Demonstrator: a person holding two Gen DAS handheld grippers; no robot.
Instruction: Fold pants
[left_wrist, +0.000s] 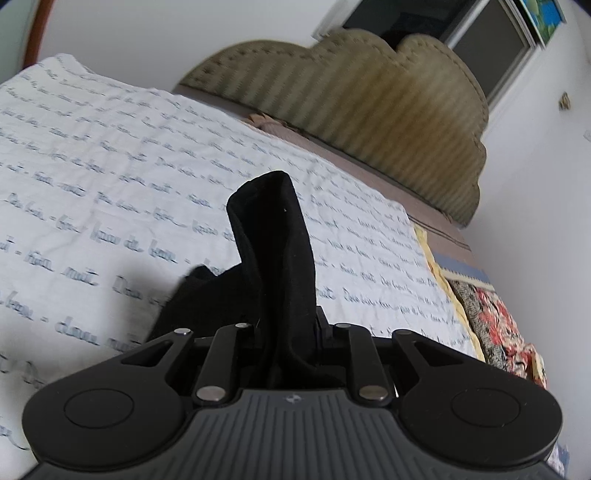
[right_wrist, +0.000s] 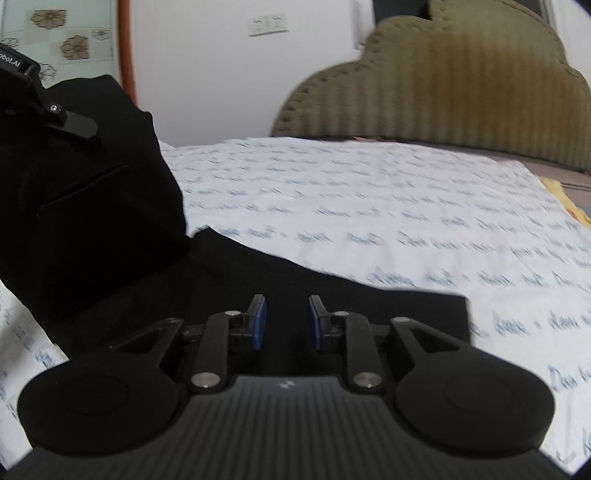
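Black pants (right_wrist: 229, 280) lie partly flat on the white printed sheet (right_wrist: 369, 192); left gripper (left_wrist: 288, 325) pinches a raised fold, right gripper (right_wrist: 283, 321) gapes slightly, empty, above flat cloth. Best carry the fold across evenly, edges aligned, then smooth

The pants (right_wrist: 229, 280) lie on the sheet (right_wrist: 388, 206), with the headboard (right_wrist: 461, 92) behind.
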